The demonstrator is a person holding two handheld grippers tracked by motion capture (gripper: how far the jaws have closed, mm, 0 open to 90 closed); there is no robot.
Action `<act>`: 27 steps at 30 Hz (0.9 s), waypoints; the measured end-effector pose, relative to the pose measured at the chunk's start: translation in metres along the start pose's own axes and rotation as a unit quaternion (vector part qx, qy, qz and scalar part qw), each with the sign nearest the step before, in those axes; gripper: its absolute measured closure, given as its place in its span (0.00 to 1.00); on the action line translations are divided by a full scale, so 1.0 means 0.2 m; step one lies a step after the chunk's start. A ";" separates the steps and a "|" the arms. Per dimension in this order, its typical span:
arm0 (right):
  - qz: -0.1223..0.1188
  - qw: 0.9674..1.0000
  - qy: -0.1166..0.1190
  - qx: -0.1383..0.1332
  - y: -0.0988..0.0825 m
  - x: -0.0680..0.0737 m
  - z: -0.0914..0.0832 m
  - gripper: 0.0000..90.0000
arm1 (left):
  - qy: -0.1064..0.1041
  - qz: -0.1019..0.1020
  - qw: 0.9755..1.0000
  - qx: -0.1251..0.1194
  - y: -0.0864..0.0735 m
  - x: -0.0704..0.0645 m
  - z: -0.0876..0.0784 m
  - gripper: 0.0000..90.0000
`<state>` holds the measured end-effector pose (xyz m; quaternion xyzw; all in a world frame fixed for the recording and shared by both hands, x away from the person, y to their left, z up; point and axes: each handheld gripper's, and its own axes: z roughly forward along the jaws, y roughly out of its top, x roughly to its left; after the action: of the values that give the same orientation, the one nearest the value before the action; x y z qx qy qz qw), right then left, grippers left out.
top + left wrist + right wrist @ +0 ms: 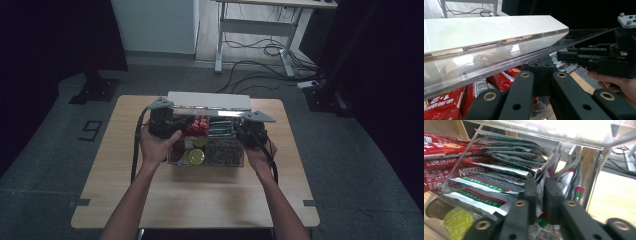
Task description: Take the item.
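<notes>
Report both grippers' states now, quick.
Left gripper: shut, under the clear plastic lid.
Right gripper: shut on a silver sachet with green and red print.

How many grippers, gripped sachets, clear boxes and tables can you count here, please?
Black two-jaw grippers: 2, left gripper and right gripper
Silver sachet pinched by right gripper: 1
Clear plastic lidded box: 1
Light wooden table: 1
Total: 5

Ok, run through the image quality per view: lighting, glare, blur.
High view: dim, surroundings nearly black, a bright glare strip on the clear lid. Left gripper view: that lid throws hazy reflections; the black jaws at the bottom look soft. Right gripper view: top edge blown out white; the silver sachets nearest the jaws blur.
</notes>
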<state>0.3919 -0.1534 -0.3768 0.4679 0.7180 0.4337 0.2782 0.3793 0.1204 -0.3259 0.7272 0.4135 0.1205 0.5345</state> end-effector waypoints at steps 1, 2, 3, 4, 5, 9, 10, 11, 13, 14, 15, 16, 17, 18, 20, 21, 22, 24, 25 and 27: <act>0.004 1.000 0.003 -0.001 0.00 -0.01 0.00 0.95 | 0.000 0.000 1.000 -0.001 0.00 0.00 0.00 1.00; 0.008 1.000 0.004 -0.005 0.00 -0.01 -0.01 0.96 | 0.000 0.000 1.000 -0.001 0.00 0.00 0.00 1.00; 0.010 1.000 0.005 -0.008 0.00 -0.01 -0.01 0.97 | 0.000 0.000 1.000 -0.001 0.00 0.00 0.00 1.00; 0.011 1.000 0.007 -0.014 0.00 -0.02 -0.03 0.98 | 0.000 0.000 1.000 -0.002 0.00 0.00 0.00 1.00; 0.012 1.000 0.008 -0.019 0.00 -0.02 -0.04 0.98 | 0.000 -0.001 1.000 -0.002 0.00 0.00 0.00 1.00; 0.017 0.999 0.014 -0.039 0.00 -0.03 -0.10 0.99 | 0.001 -0.002 1.000 -0.002 0.00 0.00 0.00 1.00; 0.020 0.999 0.018 -0.045 0.00 -0.03 -0.12 0.99 | 0.001 -0.002 1.000 -0.002 0.00 0.00 0.00 1.00; 0.022 0.998 0.021 -0.050 -0.01 -0.04 -0.13 0.99 | 0.001 -0.003 1.000 -0.002 0.00 0.00 0.00 1.00; 0.024 0.998 0.026 -0.059 -0.01 -0.05 -0.16 0.99 | 0.001 -0.003 1.000 -0.003 0.00 0.00 0.00 1.00; 0.026 0.997 0.028 -0.063 -0.01 -0.05 -0.17 0.99 | 0.001 -0.004 1.000 -0.004 0.00 0.00 0.00 1.00; 0.028 0.997 0.034 -0.069 -0.01 -0.05 -0.19 0.99 | 0.001 -0.004 1.000 -0.005 0.00 0.00 0.00 1.00; 0.030 0.996 0.038 -0.073 -0.01 -0.06 -0.20 0.99 | 0.000 -0.005 1.000 -0.004 0.01 0.00 0.00 1.00; 0.030 0.996 0.043 -0.076 -0.02 -0.06 -0.21 0.99 | 0.000 -0.005 1.000 -0.004 0.01 0.00 0.00 1.00; 0.030 0.995 0.045 -0.079 -0.02 -0.06 -0.23 0.99 | -0.001 -0.006 1.000 -0.004 0.01 0.00 0.00 1.00; 0.026 0.995 0.048 -0.083 -0.02 -0.06 -0.25 0.99 | -0.001 -0.006 1.000 -0.004 0.01 0.00 0.01 1.00; 0.026 0.995 0.049 -0.085 -0.02 -0.07 -0.25 0.99 | -0.001 -0.006 1.000 -0.003 0.01 0.00 0.01 1.00; 0.026 0.995 0.050 -0.086 -0.03 -0.07 -0.26 0.99 | -0.001 -0.007 1.000 -0.003 0.01 0.00 0.01 1.00; 0.028 0.994 0.053 -0.089 -0.03 -0.07 -0.27 0.99 | -0.001 -0.007 1.000 -0.003 0.01 0.00 0.01 1.00; 0.028 0.994 0.054 -0.091 -0.03 -0.07 -0.28 0.99 | -0.001 -0.007 1.000 -0.004 0.01 0.00 0.01 1.00; 0.025 0.994 0.052 -0.096 -0.04 -0.07 -0.29 0.99 | -0.001 -0.007 1.000 -0.004 0.01 0.00 0.01 1.00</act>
<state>0.3477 -0.1893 -0.3563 0.4337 0.6743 0.5317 0.2730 0.3810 0.1199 -0.3255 0.7223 0.4175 0.1181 0.5385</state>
